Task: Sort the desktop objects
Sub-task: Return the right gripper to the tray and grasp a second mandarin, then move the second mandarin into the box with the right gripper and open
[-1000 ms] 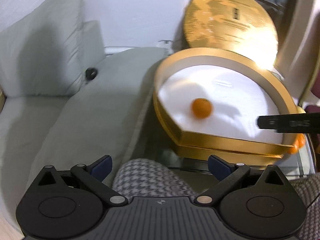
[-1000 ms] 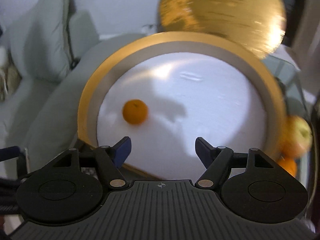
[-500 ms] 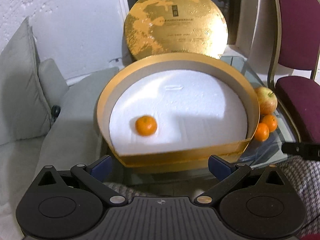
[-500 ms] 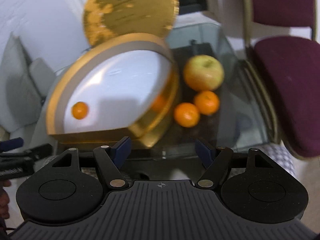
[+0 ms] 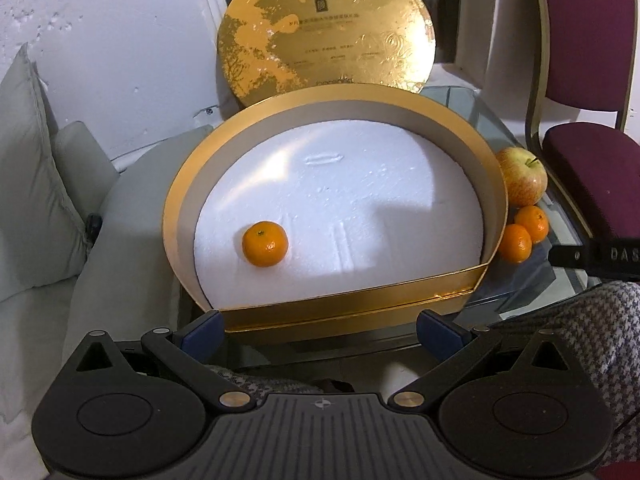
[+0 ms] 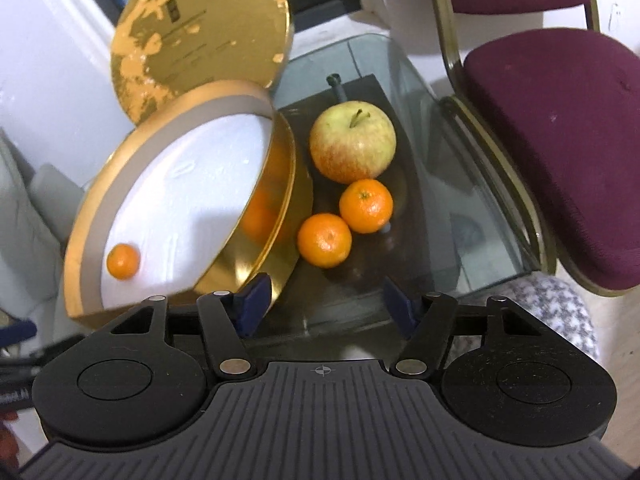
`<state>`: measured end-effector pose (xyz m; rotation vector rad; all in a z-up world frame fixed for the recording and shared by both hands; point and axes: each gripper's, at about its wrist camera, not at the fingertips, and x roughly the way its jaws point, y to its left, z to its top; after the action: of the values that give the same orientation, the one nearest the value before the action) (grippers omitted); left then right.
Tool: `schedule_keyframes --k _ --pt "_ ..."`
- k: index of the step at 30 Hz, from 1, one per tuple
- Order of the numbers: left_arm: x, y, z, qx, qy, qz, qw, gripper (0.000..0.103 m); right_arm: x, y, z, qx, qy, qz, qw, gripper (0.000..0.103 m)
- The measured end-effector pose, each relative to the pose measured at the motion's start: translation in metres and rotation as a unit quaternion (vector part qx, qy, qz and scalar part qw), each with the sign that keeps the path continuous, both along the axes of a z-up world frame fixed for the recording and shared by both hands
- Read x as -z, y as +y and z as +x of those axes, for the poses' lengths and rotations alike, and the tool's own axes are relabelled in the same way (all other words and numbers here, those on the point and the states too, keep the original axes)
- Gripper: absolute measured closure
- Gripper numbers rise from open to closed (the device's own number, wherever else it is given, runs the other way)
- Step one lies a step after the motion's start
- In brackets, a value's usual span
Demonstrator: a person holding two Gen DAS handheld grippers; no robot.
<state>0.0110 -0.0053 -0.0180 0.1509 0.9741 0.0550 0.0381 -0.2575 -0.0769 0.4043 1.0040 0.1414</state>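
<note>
The right gripper [image 6: 322, 306] hangs above the near edge of the glass table [image 6: 472, 216], its jaws apart with nothing between them; they have just been narrowing toward a fruit-sized gap. Straight ahead of its fingertips, slightly up-frame, lies the nearer mandarin [image 6: 324, 240], with a second mandarin [image 6: 366, 206] touching it behind and to the right, and the apple [image 6: 353, 141] beyond both. Being round, the fruit offers no long axis, so any jaw angle should do. The tight side is the left: the gold box [image 6: 276, 216] stands just beside the nearer mandarin, leaving little room for the left finger, while the right side is bare glass toward the maroon chair [image 6: 560, 148].

The left gripper [image 5: 320, 330] is spread wide and empty, facing the box's near wall, far from the loose fruit. One mandarin [image 5: 265, 243] already sits on the white foam liner [image 5: 340, 200]. The right hand is plainly nearer the remaining fruit.
</note>
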Motion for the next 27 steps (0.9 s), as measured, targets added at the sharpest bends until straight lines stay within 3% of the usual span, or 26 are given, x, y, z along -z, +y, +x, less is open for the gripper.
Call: schedule_keyframes --k 6,10,14,27 --pt "0.006 0.005 0.004 -0.007 0.010 -0.001 0.9999 0.001 0.022 -0.005 0.030 0.048 0.038 0.044 0.997 0.036" --pt "0.008 0.010 0.005 -0.016 0.013 -0.001 0.9998 0.001 0.041 -0.012 0.049 0.096 0.082 0.108 0.986 0.036" --pt "0.009 0.015 0.006 -0.024 0.016 -0.002 0.9996 0.001 0.057 -0.013 0.060 0.122 0.101 0.130 0.979 0.036" --pt "0.008 0.019 0.001 -0.029 0.012 -0.008 0.9995 0.001 0.077 -0.011 0.066 0.143 0.128 0.178 0.965 0.057"
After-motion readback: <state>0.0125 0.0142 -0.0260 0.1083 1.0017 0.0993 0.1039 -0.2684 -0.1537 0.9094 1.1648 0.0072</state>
